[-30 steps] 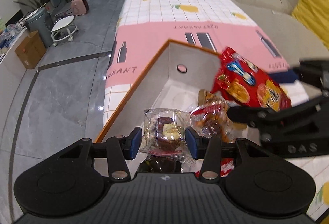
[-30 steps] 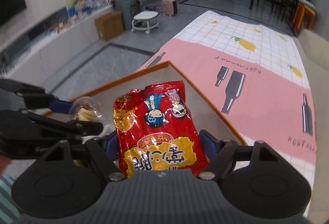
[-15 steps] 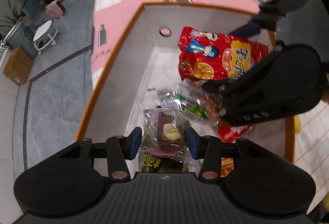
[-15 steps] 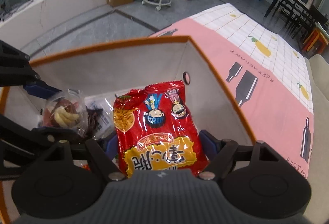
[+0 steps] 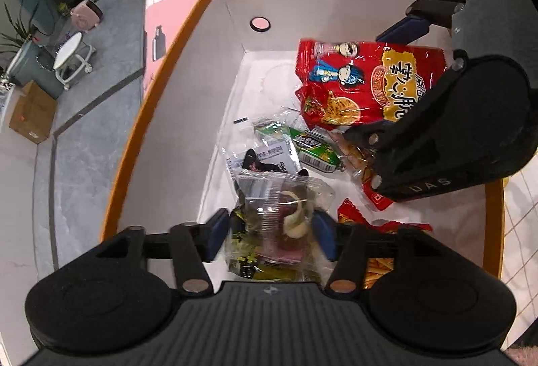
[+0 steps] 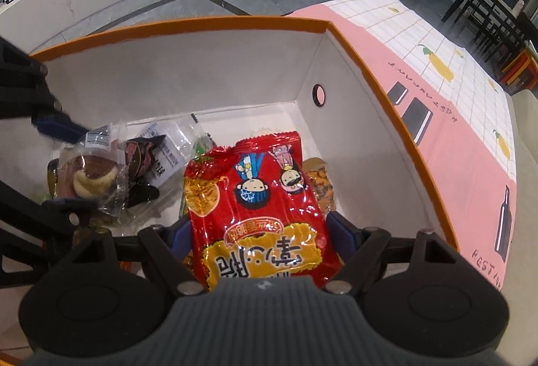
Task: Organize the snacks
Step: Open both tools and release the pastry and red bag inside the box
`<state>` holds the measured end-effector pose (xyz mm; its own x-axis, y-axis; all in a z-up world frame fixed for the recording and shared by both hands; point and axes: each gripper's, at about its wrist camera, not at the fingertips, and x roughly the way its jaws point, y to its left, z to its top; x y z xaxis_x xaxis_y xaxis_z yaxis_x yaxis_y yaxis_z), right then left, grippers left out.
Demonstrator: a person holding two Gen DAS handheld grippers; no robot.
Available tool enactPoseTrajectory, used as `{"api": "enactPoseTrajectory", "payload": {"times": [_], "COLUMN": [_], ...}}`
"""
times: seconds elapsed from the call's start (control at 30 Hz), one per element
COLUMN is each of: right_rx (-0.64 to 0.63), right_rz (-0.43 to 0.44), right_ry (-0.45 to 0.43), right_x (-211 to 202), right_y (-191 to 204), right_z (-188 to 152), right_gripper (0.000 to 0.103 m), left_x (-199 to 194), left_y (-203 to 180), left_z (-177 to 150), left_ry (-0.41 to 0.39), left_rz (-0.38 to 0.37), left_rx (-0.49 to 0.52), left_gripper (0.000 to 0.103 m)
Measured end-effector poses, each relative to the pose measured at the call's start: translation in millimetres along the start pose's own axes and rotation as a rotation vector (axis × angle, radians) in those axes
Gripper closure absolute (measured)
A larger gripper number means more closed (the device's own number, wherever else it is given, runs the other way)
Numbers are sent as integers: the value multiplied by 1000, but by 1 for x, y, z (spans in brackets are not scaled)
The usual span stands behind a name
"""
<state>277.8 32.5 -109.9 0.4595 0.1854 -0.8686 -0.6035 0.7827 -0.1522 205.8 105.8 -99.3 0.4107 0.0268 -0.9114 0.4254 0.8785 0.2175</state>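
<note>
I have both grippers reaching down into the box (image 5: 161, 117), which is white inside with an orange rim and sits on the pink and white checked cloth (image 6: 464, 137) over the desk.

My left gripper (image 5: 270, 233) has just been opening its fingers: the blue pads now stand apart with the clear pastry pack (image 5: 279, 214) between them. The left pad shows a gap to the wrap; on the right pad I cannot tell whether it still brushes the plastic. The pack sits low in the box, on top of a dark yellow-lettered packet (image 5: 255, 266) at the near end.

My right gripper (image 6: 259, 231) has its fingers set wide with the red bag (image 6: 255, 211) between them. The bag fills the gap from pad to pad, and in the left view it is clear of the box floor, so I read it as clamped. It hangs over the far end of the box, above a pack of nuts (image 6: 321, 186).

On the box floor between the two lie a green packet (image 5: 311, 147), a dark packet with a white label (image 5: 265, 162) and a red chips bag (image 5: 380, 231) near the left gripper's right finger.
</note>
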Motion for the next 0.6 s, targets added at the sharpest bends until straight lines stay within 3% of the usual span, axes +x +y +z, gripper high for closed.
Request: {"api": "enactPoseTrajectory", "payload": {"times": [0.2,0.6], "right_rx": [13,162], "right_rz": [33,80], "right_ry": [-21,-139], "right_x": [-8,-59], "right_y": [-5,-23], "right_z": [3,4], "right_gripper": [15,9], "left_x": [-13,-65], "left_y": [-6,-7], "left_z": [0,-2], "left_ry": [-44,-182], "left_rz": [0,28], "left_rx": [33,-36], "left_gripper": [18,17]}}
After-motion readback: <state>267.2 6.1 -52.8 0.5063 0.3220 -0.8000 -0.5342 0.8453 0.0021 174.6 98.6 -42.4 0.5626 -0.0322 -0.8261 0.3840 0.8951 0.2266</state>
